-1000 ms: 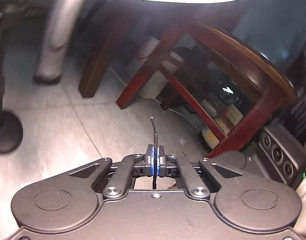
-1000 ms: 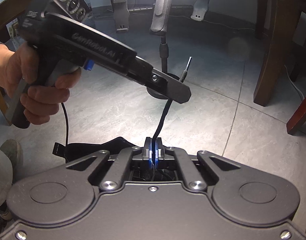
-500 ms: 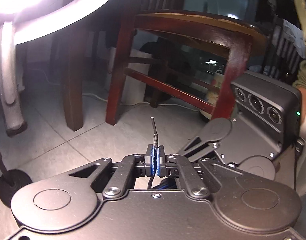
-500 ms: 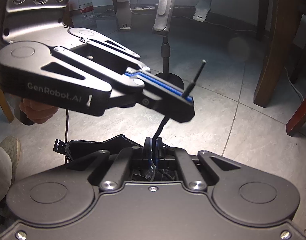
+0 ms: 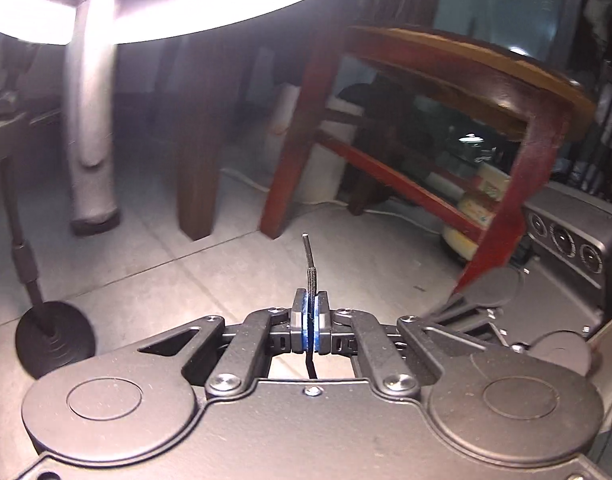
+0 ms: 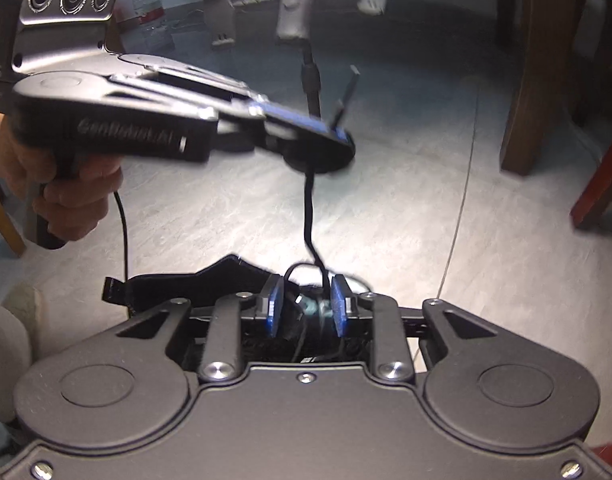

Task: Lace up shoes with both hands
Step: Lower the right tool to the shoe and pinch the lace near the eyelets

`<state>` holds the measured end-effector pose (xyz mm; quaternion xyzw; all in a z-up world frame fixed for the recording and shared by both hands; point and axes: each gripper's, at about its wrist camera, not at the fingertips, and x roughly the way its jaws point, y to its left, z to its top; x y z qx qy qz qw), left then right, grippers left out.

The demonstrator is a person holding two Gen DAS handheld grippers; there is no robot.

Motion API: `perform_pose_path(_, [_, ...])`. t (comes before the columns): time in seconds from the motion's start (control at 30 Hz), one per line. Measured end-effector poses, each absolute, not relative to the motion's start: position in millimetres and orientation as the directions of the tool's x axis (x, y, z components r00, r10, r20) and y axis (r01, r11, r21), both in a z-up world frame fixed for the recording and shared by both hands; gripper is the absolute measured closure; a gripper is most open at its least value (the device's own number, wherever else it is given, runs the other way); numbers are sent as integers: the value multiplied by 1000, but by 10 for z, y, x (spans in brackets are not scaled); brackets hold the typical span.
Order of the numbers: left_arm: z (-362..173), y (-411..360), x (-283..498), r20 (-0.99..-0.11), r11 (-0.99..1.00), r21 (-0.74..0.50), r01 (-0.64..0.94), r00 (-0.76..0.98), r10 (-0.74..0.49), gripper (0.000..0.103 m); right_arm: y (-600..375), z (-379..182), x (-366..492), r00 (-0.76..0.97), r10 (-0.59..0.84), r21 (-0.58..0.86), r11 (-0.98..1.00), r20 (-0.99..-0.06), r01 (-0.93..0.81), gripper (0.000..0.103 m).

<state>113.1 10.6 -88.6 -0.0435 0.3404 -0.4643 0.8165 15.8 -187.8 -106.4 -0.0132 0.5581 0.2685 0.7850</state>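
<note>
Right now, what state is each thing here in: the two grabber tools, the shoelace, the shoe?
Left gripper: fingers shut on the shoelace near its tip.
Right gripper: fingers opening, not pressing the lace that runs between them.
Shoelace: hangs from the left gripper down to the shoe.
Shoe: black, on the floor, lacing unfinished.
</note>
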Motion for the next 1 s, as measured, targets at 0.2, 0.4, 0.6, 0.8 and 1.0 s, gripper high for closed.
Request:
perform_pose_path(0.2, [-879, 111, 1140, -528, 574, -321, 753, 361, -769, 101, -1853, -1331, 258, 56, 393, 360, 884, -918, -298, 42])
perform_pose_path(0.4, [-870, 116, 1123, -519, 571, -313, 759, 367, -772, 101, -1920, -1537, 467, -45, 487, 487, 873, -872, 23, 31])
perform_pose_path(0.6, [-885, 97, 1125, -523, 566, -326, 757, 354, -775, 101, -1836, -1856, 508, -114, 428, 399, 893, -897, 210, 24])
perform_pose_path(0.8, [-884, 90, 1083, -520, 553, -321, 769, 344, -781, 101, -1751, -1753, 497, -62, 374, 371, 927, -925, 54, 70])
perform_pose_path(1.0, [-898, 105, 1043, -530, 550, -322, 771, 335, -779, 101, -1816, -1585, 471, -35, 297, 299, 945, -954, -131, 91])
